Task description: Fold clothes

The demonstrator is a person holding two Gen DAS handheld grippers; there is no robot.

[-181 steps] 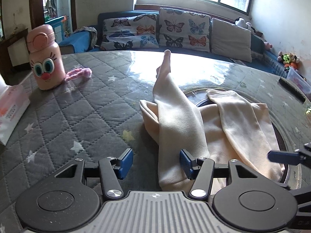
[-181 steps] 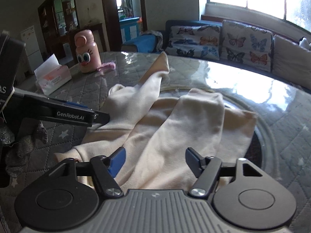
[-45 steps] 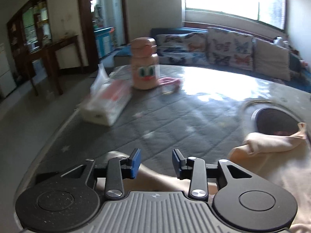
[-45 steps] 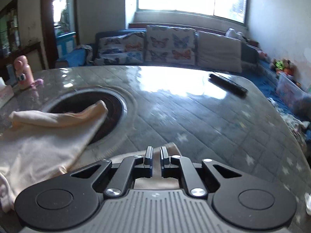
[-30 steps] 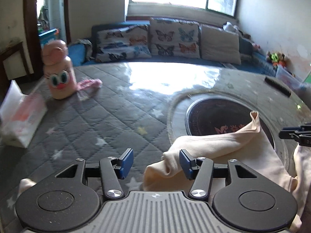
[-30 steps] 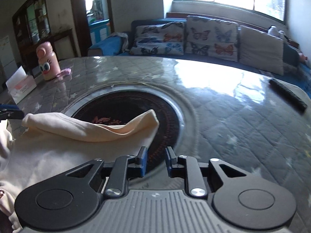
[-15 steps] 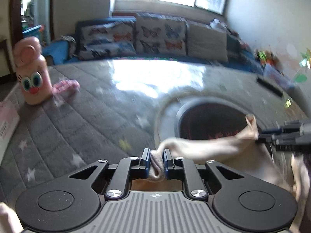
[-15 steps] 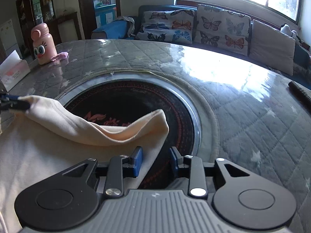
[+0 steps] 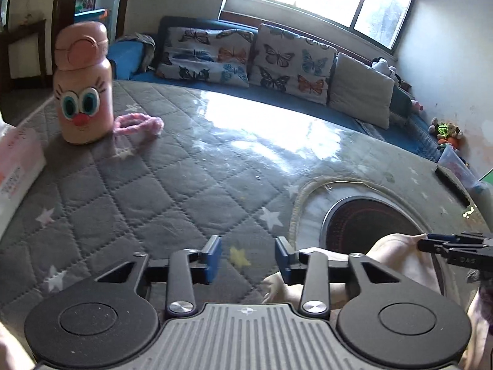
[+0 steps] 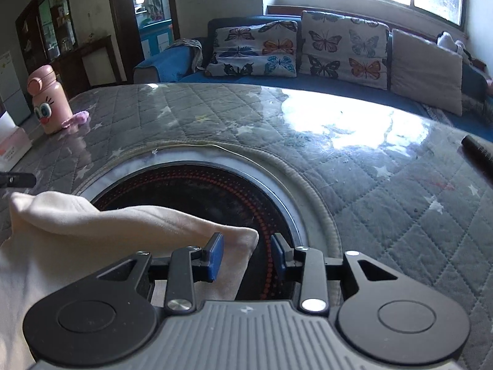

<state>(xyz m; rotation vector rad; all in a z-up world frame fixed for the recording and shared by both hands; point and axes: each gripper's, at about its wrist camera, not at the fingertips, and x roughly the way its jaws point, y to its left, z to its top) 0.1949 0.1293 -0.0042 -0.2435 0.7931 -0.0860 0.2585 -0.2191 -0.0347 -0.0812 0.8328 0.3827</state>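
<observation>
Hiding most of the cream garment are the gripper bodies themselves: in the left wrist view only a lump of cloth shows past the right side of the housing, rest cut off by the frame bottom and right edge. In the right wrist view the garment runs off the left and bottom edges, so its full outline can't be made out, nor what kind of piece it is.

Left gripper: jaws apart, nothing between them, just the grey quilted desk w/ stars below. Cloth lies just right of its right finger; touching or not, can't tell.

Right gripper: jaws apart too. A folded cloth tip sits between them, nearer the left finger, not pinched. In the left view this gripper pokes in from the right edge, just beside the cloth lump; contact unclear.

Garment lies at the near side of the desk, partly over the round dark inset ringed by a pale border. A thick rolled fold forms its far edge, long axis roughly left-right across the right view, one end by the tip between the fingers, the other at a peaked corner far left. Dark tip of the left gripper shows at the left edge, near that corner.

Far left on the desk: pink bottle w/ cartoon face, pink fuzzy loop beside it, tissue pack half cut off. Black remote at the right edge, partly out of frame. Sofa w/ butterfly cushions behind.
</observation>
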